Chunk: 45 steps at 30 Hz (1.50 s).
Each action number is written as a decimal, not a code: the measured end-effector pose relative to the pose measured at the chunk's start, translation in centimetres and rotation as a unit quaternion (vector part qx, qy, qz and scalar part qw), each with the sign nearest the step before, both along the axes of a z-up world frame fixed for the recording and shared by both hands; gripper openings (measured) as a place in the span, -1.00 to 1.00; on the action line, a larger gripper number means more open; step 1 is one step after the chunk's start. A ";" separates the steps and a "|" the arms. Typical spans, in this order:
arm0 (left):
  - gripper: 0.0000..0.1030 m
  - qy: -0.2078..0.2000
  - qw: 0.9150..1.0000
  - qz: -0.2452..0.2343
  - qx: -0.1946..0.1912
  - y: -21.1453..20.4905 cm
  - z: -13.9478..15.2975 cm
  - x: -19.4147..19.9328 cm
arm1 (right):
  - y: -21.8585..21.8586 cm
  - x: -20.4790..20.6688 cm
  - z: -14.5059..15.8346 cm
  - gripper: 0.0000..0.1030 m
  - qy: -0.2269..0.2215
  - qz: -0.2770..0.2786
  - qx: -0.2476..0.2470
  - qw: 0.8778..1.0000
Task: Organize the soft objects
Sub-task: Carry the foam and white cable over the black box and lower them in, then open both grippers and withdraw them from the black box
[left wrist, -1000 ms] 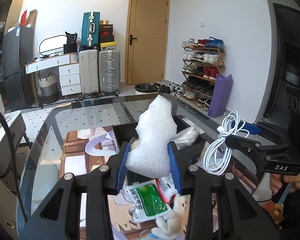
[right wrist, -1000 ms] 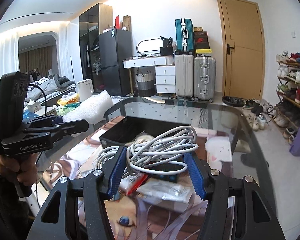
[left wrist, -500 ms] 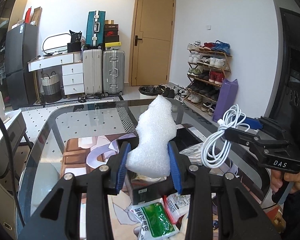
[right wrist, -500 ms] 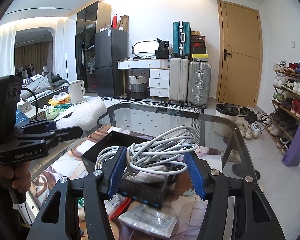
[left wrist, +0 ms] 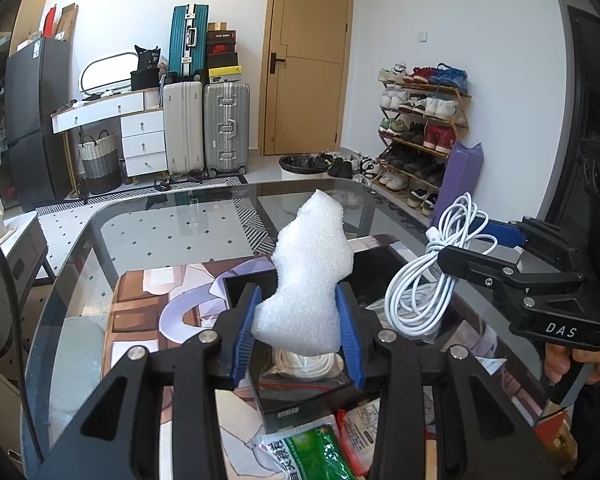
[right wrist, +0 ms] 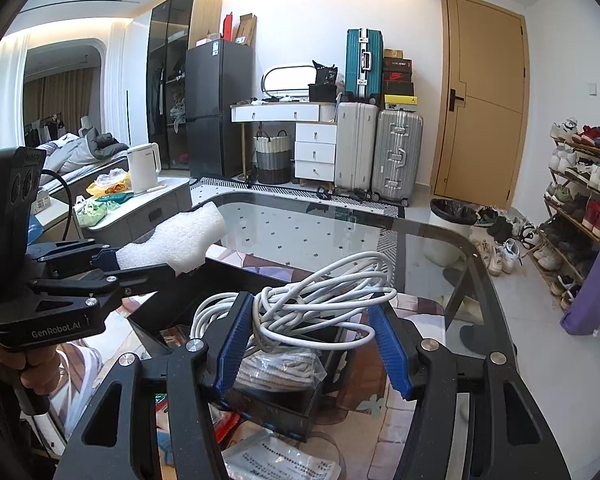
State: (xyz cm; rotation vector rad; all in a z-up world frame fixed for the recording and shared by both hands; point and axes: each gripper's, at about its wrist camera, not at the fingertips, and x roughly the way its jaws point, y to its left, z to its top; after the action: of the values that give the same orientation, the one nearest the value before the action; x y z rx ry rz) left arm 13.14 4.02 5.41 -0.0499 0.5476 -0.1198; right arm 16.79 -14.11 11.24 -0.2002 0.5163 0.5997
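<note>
My left gripper (left wrist: 298, 332) is shut on a white foam piece (left wrist: 310, 276) and holds it above the black box (left wrist: 300, 394) on the glass table. The foam also shows in the right wrist view (right wrist: 180, 242). My right gripper (right wrist: 310, 344) is shut on a coiled white cable (right wrist: 320, 300), held above the same box (right wrist: 284, 412); the cable also shows in the left wrist view (left wrist: 428, 280). Inside the box lie a coiled white cord (left wrist: 304, 362) and a bagged grey cloth (right wrist: 278, 370).
A green packet (left wrist: 312, 454) and a red-white packet (left wrist: 360, 428) lie on the printed mat in front of the box. A clear bagged sheet (right wrist: 284, 464) lies near the right gripper. The glass table's edge (left wrist: 80, 240) curves at left; its far part holds nothing.
Both grippers have moved forward over the black box with their loads; the box now sits right under the fingers and the packets have dropped toward the bottom of the views.
</note>
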 end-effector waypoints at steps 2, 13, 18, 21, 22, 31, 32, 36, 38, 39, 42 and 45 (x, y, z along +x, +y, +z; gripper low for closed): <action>-0.29 0.004 1.000 -0.001 0.002 -0.1 -0.3 0.3 | 0.6 0.6 -0.2 0.16 0.002 0.001 -0.005 1.000; -0.29 0.026 1.000 -0.008 0.014 -0.7 -1.8 2.3 | 2.2 3.3 -1.9 0.16 0.018 0.015 -0.028 0.999; -0.29 0.034 0.999 -0.011 0.021 -0.8 -2.4 2.9 | 3.1 4.4 -2.5 0.16 0.023 0.022 -0.047 0.998; -0.29 0.039 0.999 -0.014 0.028 -1.0 -2.7 3.2 | 3.6 4.9 -3.0 0.16 0.028 0.031 -0.053 0.998; -0.29 0.041 0.999 -0.015 0.030 -1.0 -2.8 3.2 | 3.9 5.0 -3.3 0.16 0.030 0.035 -0.058 0.997; -0.28 0.052 0.997 -0.030 0.049 -1.5 -3.4 3.4 | 5.2 6.0 -5.0 0.16 0.058 0.047 -0.081 0.994; -0.28 0.053 0.997 -0.031 0.046 -1.5 -3.3 3.4 | 5.1 6.0 -5.0 0.20 0.059 0.046 -0.080 0.994; -0.24 0.056 0.997 -0.035 0.046 -1.5 -3.2 3.3 | 4.1 5.6 -4.4 0.36 0.050 0.034 -0.071 0.996; -0.12 0.059 0.997 -0.037 0.046 -1.5 -3.2 3.1 | 3.4 4.9 -4.0 0.49 0.044 0.025 -0.062 0.997; 0.08 0.057 0.996 -0.041 0.047 -1.6 -3.1 2.9 | 3.0 4.7 -3.9 0.56 0.042 0.024 -0.055 0.997; 0.61 0.037 0.997 -0.040 0.059 -2.2 -2.6 2.0 | 1.6 3.6 -3.4 0.74 0.031 0.011 -0.040 0.999; 0.95 0.026 0.998 -0.026 0.059 -2.2 -2.0 1.2 | 0.0 2.8 -3.3 0.89 0.034 -0.006 -0.030 0.999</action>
State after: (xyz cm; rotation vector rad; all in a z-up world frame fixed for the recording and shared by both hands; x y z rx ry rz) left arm 14.30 1.80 3.36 0.0760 0.6075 -0.1368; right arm 19.58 -14.10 7.99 -0.2336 0.6009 0.5812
